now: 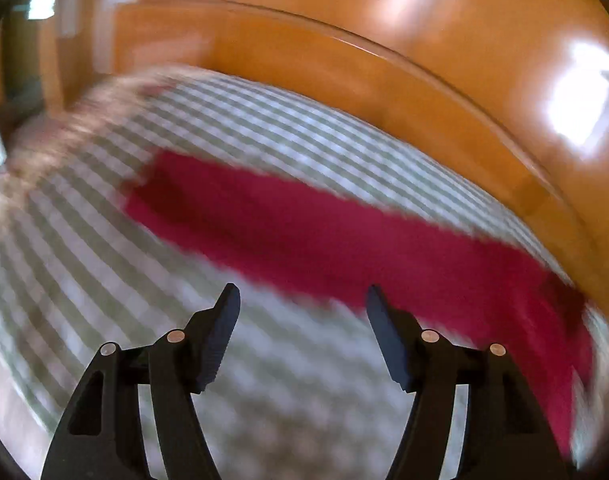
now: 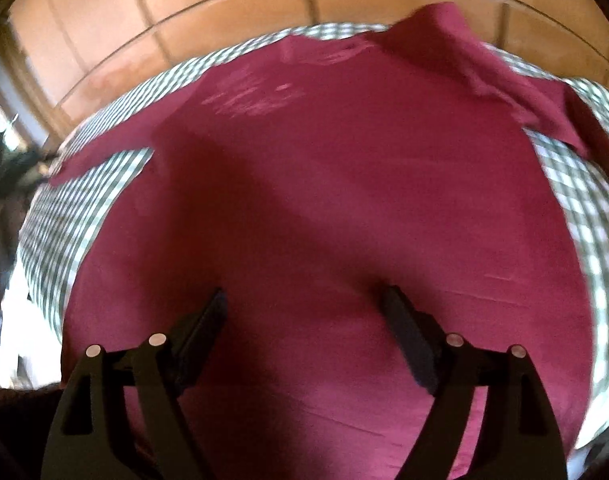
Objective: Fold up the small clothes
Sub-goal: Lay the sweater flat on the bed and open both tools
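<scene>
A dark red T-shirt (image 2: 324, 200) lies spread on a green-and-white checked cloth (image 2: 76, 216), with a faded print near its far end. One sleeve (image 2: 500, 80) at the upper right is rumpled and folded over. My right gripper (image 2: 304, 300) hovers over the shirt's near part, open, with nothing between its fingers. In the blurred left wrist view the shirt (image 1: 304, 228) shows as a red band across the checked cloth (image 1: 104, 260). My left gripper (image 1: 302, 300) stands open above bare cloth, just short of the shirt's near edge, holding nothing.
The checked cloth covers a table that ends at a curved far edge (image 2: 208, 56). Beyond it is an orange tiled floor (image 2: 224, 4). In the left wrist view orange wood or floor (image 1: 424, 60) with bright glare lies past the cloth.
</scene>
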A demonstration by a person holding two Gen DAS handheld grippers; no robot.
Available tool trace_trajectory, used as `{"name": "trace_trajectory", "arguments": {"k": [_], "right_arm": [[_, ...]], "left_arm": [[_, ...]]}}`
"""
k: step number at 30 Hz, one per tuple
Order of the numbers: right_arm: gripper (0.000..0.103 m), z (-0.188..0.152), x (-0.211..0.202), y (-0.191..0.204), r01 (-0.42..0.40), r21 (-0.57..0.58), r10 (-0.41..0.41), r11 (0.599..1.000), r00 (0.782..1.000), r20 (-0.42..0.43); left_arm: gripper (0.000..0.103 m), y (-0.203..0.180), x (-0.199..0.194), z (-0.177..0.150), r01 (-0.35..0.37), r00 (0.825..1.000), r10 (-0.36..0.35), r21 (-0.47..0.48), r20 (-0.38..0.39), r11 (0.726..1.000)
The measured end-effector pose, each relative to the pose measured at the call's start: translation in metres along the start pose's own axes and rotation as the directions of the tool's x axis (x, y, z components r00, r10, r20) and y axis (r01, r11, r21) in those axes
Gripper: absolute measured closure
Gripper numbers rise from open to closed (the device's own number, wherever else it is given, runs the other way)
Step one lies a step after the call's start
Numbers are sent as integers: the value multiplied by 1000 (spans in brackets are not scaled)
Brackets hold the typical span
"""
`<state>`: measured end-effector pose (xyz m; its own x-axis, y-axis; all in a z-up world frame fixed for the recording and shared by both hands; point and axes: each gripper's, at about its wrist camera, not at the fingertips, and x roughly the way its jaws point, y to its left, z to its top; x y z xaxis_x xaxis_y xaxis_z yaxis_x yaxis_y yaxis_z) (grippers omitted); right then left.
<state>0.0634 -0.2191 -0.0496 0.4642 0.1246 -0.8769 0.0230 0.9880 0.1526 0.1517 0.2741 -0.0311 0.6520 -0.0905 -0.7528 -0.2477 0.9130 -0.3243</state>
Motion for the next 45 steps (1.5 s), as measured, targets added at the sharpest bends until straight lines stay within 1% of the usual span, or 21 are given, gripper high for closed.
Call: {"name": "trace_trajectory", "arguments": {"k": [3, 6, 8, 11, 13, 14, 15, 20, 22, 23, 24, 26, 28, 31, 32, 34, 36, 39, 41, 44, 45], "right_arm": [[23, -4, -19, -38, 90, 63, -92, 994, 995, 28], [22, -18, -36, -81, 180, 138, -184, 974, 983, 18], [22, -31, -45, -102, 192, 162, -194, 968, 981, -3], [22, -48, -50, -99, 176, 109, -174, 978, 984, -24], [22, -58, -51, -91, 202, 60, -201, 978, 979, -22], [22, -61, -52, -88, 212, 48, -212, 976, 977, -18], [22, -65, -54, -88, 213, 51, -213, 976, 977, -12], [22, -76, -59, -103, 244, 112, -244, 963, 970, -16], [43, -83, -53, -106, 196, 114, -188, 974, 980, -70], [54, -85, -55, -103, 195, 91, -190, 977, 980, -59], [73, -87, -57, -98, 187, 60, -184, 980, 981, -54], [90, -90, -65, -93, 150, 45, -147, 988, 987, -63], [92, -93, -76, -93, 119, 24, -117, 993, 991, -59], [95, -97, -80, -95, 135, -4, -135, 991, 986, -99], [95, -98, -81, -97, 131, -6, -131, 991, 986, -107], [93, -97, -86, -103, 122, 13, -120, 992, 988, -98], [68, -89, -96, -117, 133, 85, -129, 988, 991, -48], [52, -65, -110, -146, 205, 189, -219, 960, 974, 58], [39, -48, -113, -168, 286, 252, -321, 925, 940, 112], [39, -19, -102, -199, 356, 333, -416, 873, 900, 131], [38, -12, -98, -205, 366, 343, -431, 865, 893, 133]], "left_arm": [[40, -37, -22, -55, 180, 981, -173, 82, -90, 980], [49, -70, -32, -115, 306, 935, -273, 124, -228, 944], [49, -81, -34, -141, 351, 909, -309, 113, -281, 930], [49, -100, -33, -177, 386, 877, -328, 109, -352, 916], [65, -110, -30, -191, 388, 871, -317, 130, -375, 913], [81, -115, -27, -193, 374, 874, -294, 149, -388, 915], [88, -118, -25, -195, 360, 879, -275, 165, -389, 918], [95, -127, -41, -201, 346, 901, -263, 206, -345, 915], [95, -121, -46, -200, 339, 904, -252, 220, -344, 915], [95, -120, -46, -203, 333, 905, -246, 221, -346, 917], [95, -118, -46, -204, 328, 905, -240, 217, -351, 920], [95, -113, -46, -207, 317, 907, -227, 218, -355, 923], [97, -107, -50, -208, 296, 911, -202, 230, -360, 927], [97, -100, -58, -206, 282, 912, -183, 240, -366, 929], [94, -99, -62, -200, 276, 919, -183, 241, -348, 930], [75, -101, -71, -184, 262, 940, -188, 246, -286, 933], [38, -108, -76, -166, 239, 961, -194, 245, -195, 940], [34, -137, -64, -145, 205, 977, -176, 298, -121, 932], [34, -155, -49, -136, 189, 981, -167, 312, -96, 931], [34, -188, -22, -130, 196, 980, -177, 331, -85, 923], [29, -199, -13, -130, 187, 982, -169, 348, -82, 919]]}}
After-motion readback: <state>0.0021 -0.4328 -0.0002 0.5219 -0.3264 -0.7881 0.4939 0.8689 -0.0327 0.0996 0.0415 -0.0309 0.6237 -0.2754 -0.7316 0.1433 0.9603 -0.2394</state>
